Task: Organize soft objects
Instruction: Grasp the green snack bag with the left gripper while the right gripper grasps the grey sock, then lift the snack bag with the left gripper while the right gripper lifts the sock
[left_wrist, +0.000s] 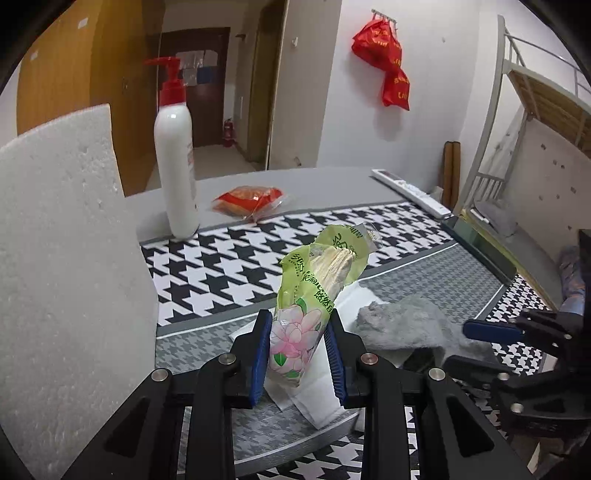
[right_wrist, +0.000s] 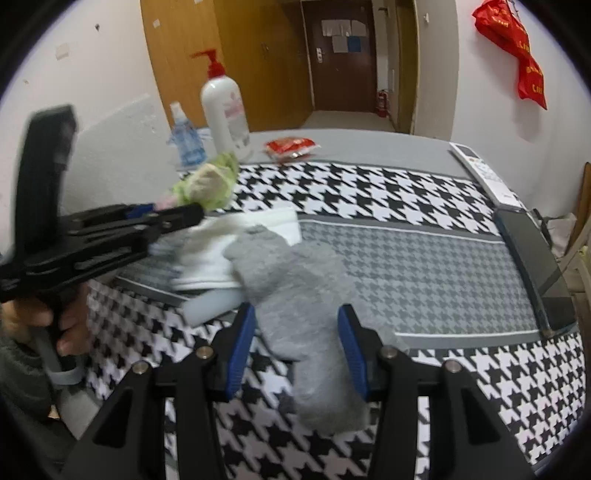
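Observation:
My left gripper (left_wrist: 299, 354) is shut on a green tissue pack with a pink flower (left_wrist: 306, 314) and holds it tilted up above the table. It also shows in the right wrist view (right_wrist: 210, 182), held by the left gripper (right_wrist: 184, 214). A grey fluffy sock (right_wrist: 295, 295) lies on the houndstooth cloth and runs between the fingers of my open right gripper (right_wrist: 295, 347), which does not press it. The sock also shows in the left wrist view (left_wrist: 402, 325), with the right gripper (left_wrist: 491, 332) beside it. White folded cloths (right_wrist: 218, 258) lie under the sock's far end.
A white pump bottle with a red top (left_wrist: 175, 147) stands at the back. A red snack packet (left_wrist: 251, 199), a white remote (left_wrist: 410, 192), a small blue spray bottle (right_wrist: 186, 142) and a dark tablet (right_wrist: 532, 258) lie around. A white foam slab (left_wrist: 62, 277) stands on the left.

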